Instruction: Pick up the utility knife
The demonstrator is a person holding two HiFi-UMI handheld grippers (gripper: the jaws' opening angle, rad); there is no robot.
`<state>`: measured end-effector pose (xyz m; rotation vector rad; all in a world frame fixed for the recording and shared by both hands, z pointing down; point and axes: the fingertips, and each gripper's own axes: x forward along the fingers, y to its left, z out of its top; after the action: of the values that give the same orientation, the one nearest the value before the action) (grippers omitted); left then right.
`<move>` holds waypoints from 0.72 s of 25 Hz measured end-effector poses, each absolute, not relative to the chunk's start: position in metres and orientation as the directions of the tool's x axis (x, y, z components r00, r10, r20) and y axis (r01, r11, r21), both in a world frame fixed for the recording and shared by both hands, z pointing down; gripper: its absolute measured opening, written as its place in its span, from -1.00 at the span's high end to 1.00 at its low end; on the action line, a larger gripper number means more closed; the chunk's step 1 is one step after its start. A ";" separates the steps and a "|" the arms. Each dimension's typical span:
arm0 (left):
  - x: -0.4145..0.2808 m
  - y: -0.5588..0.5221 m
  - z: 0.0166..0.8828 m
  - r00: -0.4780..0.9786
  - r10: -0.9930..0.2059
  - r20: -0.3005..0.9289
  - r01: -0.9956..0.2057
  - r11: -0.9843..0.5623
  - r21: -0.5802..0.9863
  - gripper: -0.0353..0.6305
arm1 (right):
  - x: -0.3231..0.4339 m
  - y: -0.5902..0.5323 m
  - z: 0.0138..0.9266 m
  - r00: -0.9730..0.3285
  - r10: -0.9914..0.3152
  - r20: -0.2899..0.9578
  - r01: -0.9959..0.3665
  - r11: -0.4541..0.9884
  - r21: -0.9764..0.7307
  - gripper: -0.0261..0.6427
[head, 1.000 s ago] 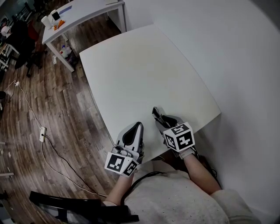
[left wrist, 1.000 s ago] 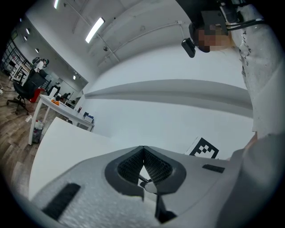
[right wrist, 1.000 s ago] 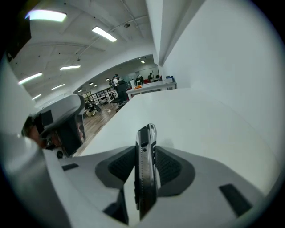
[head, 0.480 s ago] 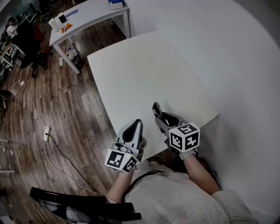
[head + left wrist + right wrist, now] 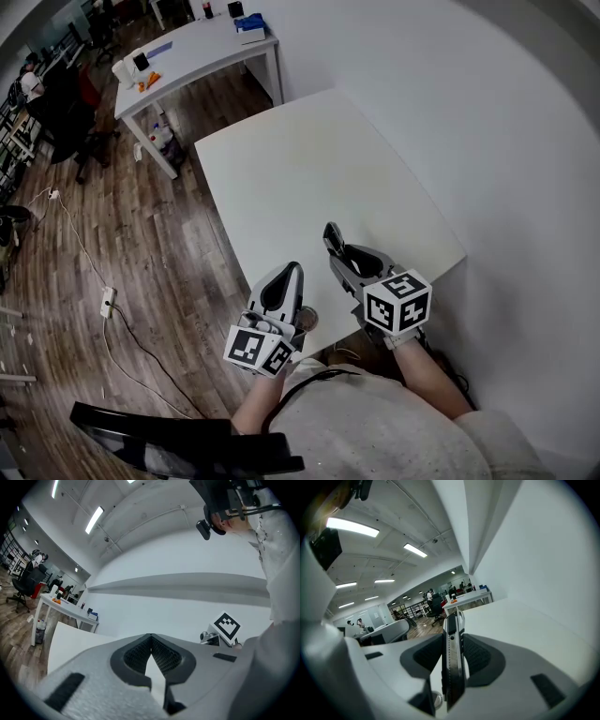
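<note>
My right gripper (image 5: 334, 246) (image 5: 452, 637) is shut on the utility knife (image 5: 452, 658), a slim dark knife standing on edge between the pads, its tip (image 5: 330, 232) poking out past the jaws. It hangs above the near part of the white table (image 5: 309, 169). My left gripper (image 5: 287, 275) (image 5: 151, 644) is beside it on the left, over the table's near left edge, shut with nothing between the tips.
A white wall runs along the table's right side (image 5: 487, 112). Wood floor (image 5: 112, 244) lies to the left, with a cable and power strip (image 5: 107, 301). A second white desk (image 5: 192, 42) with small items stands at the back left. A dark chair (image 5: 178, 441) is behind me.
Both grippers have risen above the table, the right one more and with the knife still in it. The head view has shifted so more of the far room shows.
</note>
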<state>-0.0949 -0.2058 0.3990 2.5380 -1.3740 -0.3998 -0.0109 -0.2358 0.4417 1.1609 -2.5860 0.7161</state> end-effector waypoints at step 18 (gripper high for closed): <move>-0.115 -0.191 0.392 0.453 -0.883 -0.124 -0.831 -0.469 0.299 0.88 | -0.024 -0.230 0.400 -0.734 -0.653 0.187 -0.659 0.618 -0.429 0.50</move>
<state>-0.1150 -0.1908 0.3922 2.5061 -1.4977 -0.3892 -0.0243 -0.2303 0.4000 1.1415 -2.8146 0.7538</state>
